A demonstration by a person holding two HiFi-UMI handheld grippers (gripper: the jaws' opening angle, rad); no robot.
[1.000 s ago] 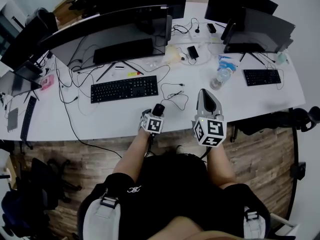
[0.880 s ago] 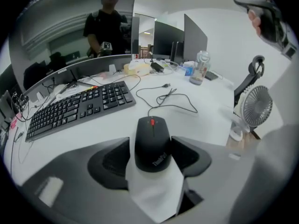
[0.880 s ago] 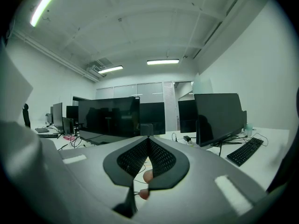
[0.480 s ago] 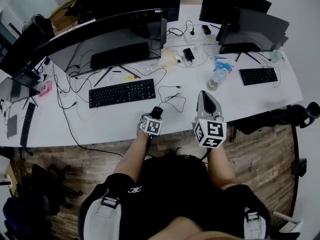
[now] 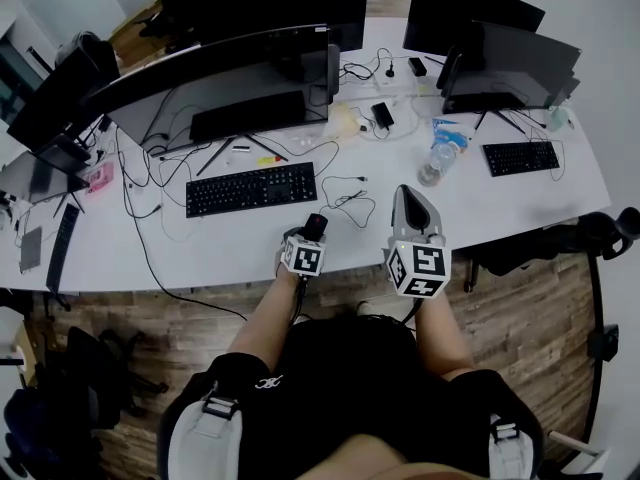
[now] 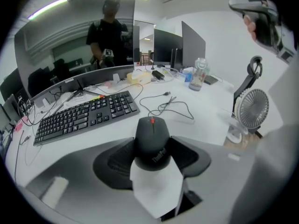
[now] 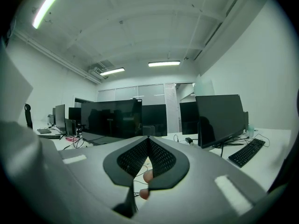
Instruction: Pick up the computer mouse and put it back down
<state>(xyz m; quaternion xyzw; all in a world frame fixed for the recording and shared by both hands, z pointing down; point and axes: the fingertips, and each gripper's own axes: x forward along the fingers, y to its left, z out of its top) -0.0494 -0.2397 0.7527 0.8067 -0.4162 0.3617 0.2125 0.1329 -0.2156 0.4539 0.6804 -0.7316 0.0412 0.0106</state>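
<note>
A black computer mouse (image 6: 152,141) with a red scroll wheel sits clamped between the pads of my left gripper (image 6: 152,149), held just above the white desk (image 6: 196,120) near its front edge. In the head view the mouse (image 5: 315,227) pokes out beyond the left gripper (image 5: 311,234). My right gripper (image 5: 411,199) hovers to the right over the desk edge, its jaws pressed together with nothing between them; in the right gripper view the right gripper (image 7: 148,146) points level at distant monitors.
A black keyboard (image 5: 251,188) lies left of the mouse, with a loose black cable (image 5: 346,199) just beyond it. A water bottle (image 5: 436,158), a second keyboard (image 5: 522,156) and a wide monitor (image 5: 220,78) stand further back. A small desk fan (image 6: 250,111) stands at the right.
The head view drifts a little. Both grippers stay about where they were, the left one still shut on the mouse.
</note>
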